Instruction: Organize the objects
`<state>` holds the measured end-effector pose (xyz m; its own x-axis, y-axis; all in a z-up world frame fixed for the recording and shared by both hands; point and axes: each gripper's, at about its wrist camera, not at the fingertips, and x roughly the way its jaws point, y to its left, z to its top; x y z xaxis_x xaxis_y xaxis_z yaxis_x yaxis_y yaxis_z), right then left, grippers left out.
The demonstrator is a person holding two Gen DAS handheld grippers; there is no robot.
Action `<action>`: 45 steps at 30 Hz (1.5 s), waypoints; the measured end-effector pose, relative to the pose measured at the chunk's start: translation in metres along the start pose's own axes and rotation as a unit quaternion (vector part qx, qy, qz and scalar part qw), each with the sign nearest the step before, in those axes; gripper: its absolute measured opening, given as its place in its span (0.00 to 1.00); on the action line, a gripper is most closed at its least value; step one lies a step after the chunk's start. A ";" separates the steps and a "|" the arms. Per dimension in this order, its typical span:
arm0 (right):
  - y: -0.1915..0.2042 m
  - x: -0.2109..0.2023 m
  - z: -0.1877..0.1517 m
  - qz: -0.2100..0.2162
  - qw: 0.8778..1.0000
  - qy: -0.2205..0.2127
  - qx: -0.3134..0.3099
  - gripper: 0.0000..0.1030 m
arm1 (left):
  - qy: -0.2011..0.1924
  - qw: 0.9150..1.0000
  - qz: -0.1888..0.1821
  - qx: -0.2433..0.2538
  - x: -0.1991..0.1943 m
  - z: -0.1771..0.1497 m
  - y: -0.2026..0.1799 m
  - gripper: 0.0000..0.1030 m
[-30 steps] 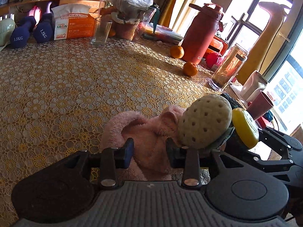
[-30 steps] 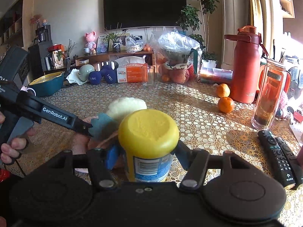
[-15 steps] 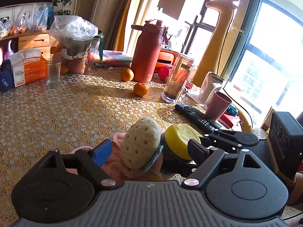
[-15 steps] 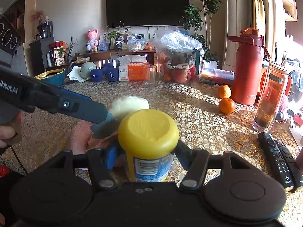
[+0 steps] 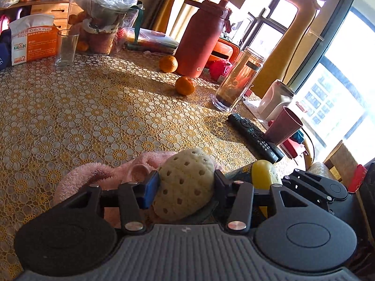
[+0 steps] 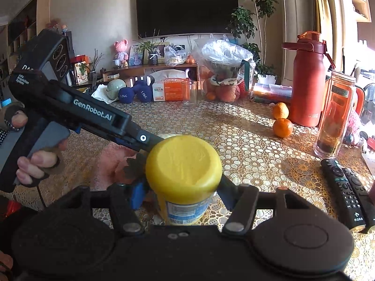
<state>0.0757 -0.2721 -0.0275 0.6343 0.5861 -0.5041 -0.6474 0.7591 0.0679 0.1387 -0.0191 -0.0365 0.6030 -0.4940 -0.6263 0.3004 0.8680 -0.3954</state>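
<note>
My left gripper (image 5: 185, 183) is shut on a cream strawberry-shaped plush toy (image 5: 185, 192) with small holes and a green leaf collar. It is held low over a pink fluffy cloth (image 5: 98, 175) lying on the yellow lace tablecloth (image 5: 93, 107). My right gripper (image 6: 180, 192) is shut on a jar with a yellow lid (image 6: 184, 166) and a blue label, held upright just right of the toy. The jar also shows in the left wrist view (image 5: 262, 175). The left gripper's body (image 6: 93, 119) crosses the right wrist view.
Two oranges (image 5: 185, 85), a red thermos (image 5: 201, 39), a glass bottle (image 5: 239, 79), black remotes (image 5: 255, 135) and a maroon cup (image 5: 283, 126) stand at the right. A drinking glass (image 5: 66, 48), tissue box (image 5: 32, 39) and bagged fruit basket (image 5: 103, 23) stand at the back.
My left gripper has closed onto the plush toy, which now sits between its fingers. Its view swung right, then partly back. The jar stays gripped in my right gripper.
</note>
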 end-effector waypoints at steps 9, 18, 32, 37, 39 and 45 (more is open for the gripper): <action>-0.009 -0.012 -0.008 0.003 1.000 0.003 0.020 0.59 | -0.007 0.996 0.040 0.076 -0.010 -0.021 -0.019 0.42; -0.005 -0.004 -0.001 -0.006 1.000 0.002 0.013 0.59 | -0.037 0.997 0.057 0.029 -0.044 -0.029 0.003 0.36; 0.009 0.020 0.014 -0.012 1.000 0.010 -0.025 0.59 | -0.041 0.988 0.143 -0.028 -0.059 -0.035 0.062 0.35; 0.008 0.020 0.015 -0.011 1.000 0.012 -0.024 0.59 | -0.070 0.991 0.118 -0.004 -0.076 -0.037 0.042 0.81; 0.008 0.020 0.015 -0.011 1.000 0.012 -0.024 0.59 | -0.082 0.990 0.109 0.022 -0.079 -0.034 0.027 0.86; 0.008 0.020 0.015 -0.010 1.000 0.012 -0.023 0.59 | -0.072 0.993 0.074 0.058 -0.065 -0.030 -0.002 0.97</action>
<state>0.0901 -0.2501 -0.0243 0.6374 0.5634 -0.5256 -0.6534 0.7568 0.0189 0.0769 0.0098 -0.0152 0.7436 -0.3558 -0.5661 0.2784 0.9346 -0.2216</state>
